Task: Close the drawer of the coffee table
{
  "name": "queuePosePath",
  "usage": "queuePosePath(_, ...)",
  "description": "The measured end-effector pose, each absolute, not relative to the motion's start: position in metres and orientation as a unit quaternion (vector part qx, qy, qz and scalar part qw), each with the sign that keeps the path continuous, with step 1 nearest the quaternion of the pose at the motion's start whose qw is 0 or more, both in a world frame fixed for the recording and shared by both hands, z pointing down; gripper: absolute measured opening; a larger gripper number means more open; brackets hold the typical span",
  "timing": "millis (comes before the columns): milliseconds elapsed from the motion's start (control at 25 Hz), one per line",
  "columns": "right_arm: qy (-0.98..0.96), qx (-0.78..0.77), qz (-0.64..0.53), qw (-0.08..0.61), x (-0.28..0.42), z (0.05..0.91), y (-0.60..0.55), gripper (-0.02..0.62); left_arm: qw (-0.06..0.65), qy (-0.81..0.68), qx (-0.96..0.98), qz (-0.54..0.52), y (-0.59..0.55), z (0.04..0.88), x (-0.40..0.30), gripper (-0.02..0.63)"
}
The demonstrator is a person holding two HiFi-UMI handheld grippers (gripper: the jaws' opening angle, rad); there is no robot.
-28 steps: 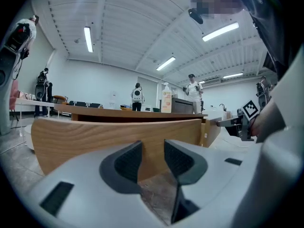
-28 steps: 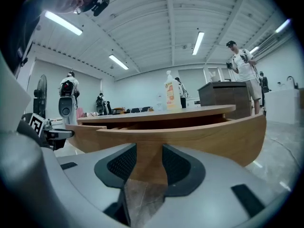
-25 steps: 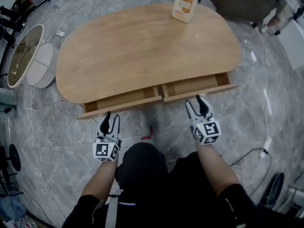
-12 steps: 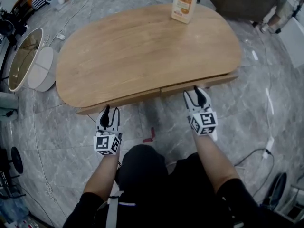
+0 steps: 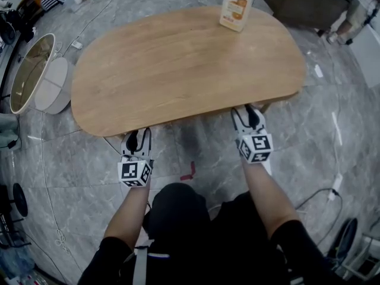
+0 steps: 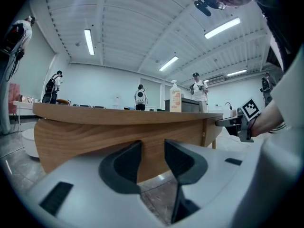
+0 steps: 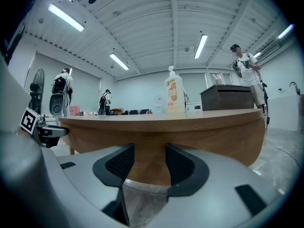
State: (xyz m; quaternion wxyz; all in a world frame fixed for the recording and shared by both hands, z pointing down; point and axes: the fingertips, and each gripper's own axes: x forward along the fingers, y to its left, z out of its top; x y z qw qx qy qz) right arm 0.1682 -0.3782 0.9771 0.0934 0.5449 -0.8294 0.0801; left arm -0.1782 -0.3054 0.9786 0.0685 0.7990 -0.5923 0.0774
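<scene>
The oval wooden coffee table [image 5: 178,64] stands in front of me. Its drawer is pushed in, and its front [image 6: 90,139] lies flush under the top's rim as a plain wooden panel [image 7: 218,139]. My left gripper [image 5: 138,136] is at the left part of that front with its jaws apart and nothing between them; its tips [image 6: 152,148] are right up against the wood. Further right, my right gripper [image 5: 248,113] stands the same way, open and empty, with its tips [image 7: 149,151] at the panel.
A pump bottle with an orange label [image 5: 237,5] stands at the table's far edge. A round white side table [image 5: 35,70] is on the left, a dark cabinet [image 5: 303,2] behind. A red scrap [image 5: 188,174] and cables [image 5: 329,189] lie on the marble floor.
The drawer stood open a second ago and has slid fully in under the top. Both grippers moved forward with it up to the table's edge.
</scene>
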Motion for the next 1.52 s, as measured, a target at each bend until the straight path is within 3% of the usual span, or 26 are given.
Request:
queuePosePath(680, -0.821, 0.559, 0.077, 0.089, 0.166, 0.978, -0.399, 0.19, 0.058, -0.587, 0.804, 0.078, -0.313, 0.978, -0.183, 0.112)
queuePosePath(1160, -0.843, 0.521, 0.068, 0.115, 0.151, 0.979, -0.362, 0.19, 0.036, -0.549, 0.827, 0.114, -0.293, 0.983, -0.162, 0.158)
queuePosePath(1520, -0.861, 0.489, 0.094, 0.104, 0.133, 0.838, -0.25, 0.19, 0.082, -0.524, 0.827, 0.185, -0.223, 0.908, -0.156, 0.158)
